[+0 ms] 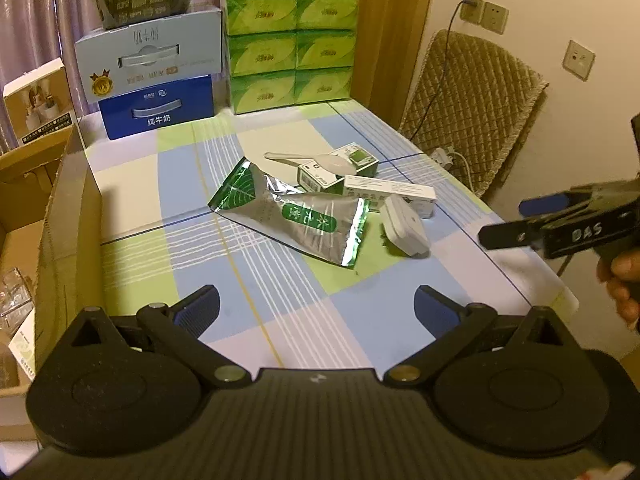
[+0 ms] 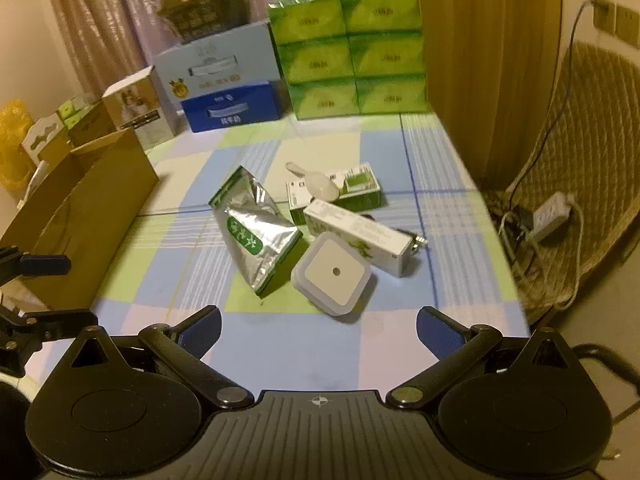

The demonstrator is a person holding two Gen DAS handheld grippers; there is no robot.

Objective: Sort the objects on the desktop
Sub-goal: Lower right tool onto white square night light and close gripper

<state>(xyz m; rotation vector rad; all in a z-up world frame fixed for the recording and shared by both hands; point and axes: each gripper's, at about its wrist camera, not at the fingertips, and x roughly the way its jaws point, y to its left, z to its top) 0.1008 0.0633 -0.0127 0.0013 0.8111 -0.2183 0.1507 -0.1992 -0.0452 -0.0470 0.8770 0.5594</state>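
A crumpled silver and green foil pouch lies mid-table. Beside it sit a square white night light, a long white box, a small green and white box and a white plastic spoon resting on that box. My left gripper hovers open over the near table edge, nothing between its fingers. My right gripper is open too, just short of the night light; it also shows in the left wrist view at the right edge.
An open cardboard box stands at the table's left edge. Stacked green tissue packs, blue milk cartons and other boxes line the back. A padded chair and a power strip are off to the right.
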